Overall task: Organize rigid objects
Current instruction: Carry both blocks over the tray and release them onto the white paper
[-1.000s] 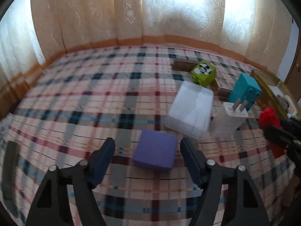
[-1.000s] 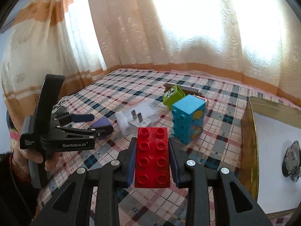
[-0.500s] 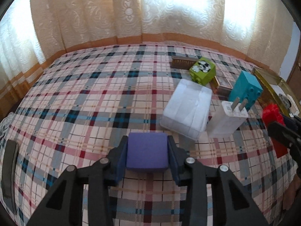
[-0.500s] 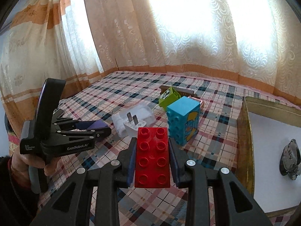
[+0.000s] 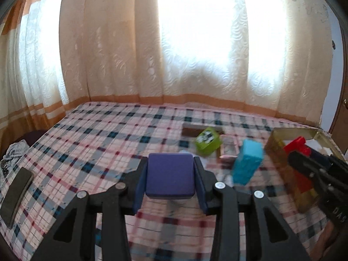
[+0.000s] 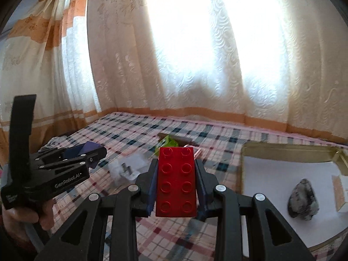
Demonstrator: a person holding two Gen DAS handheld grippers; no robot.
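Observation:
My left gripper is shut on a purple block and holds it up above the plaid bedspread. It also shows in the right wrist view at the left, with the purple block in it. My right gripper is shut on a red studded brick, held in the air. In the left wrist view the red brick shows at the right edge. A green block, a teal brick and a white plug adapter lie on the bed.
A gold-rimmed box with a white floor stands at the right and holds a grey stone. A dark phone lies at the bed's left edge. Curtains hang behind the bed. A brown flat object lies behind the green block.
My left gripper closed on the purple block and lifted it off the bed. My right gripper rose with the red brick and tilted up. Both views now look higher.

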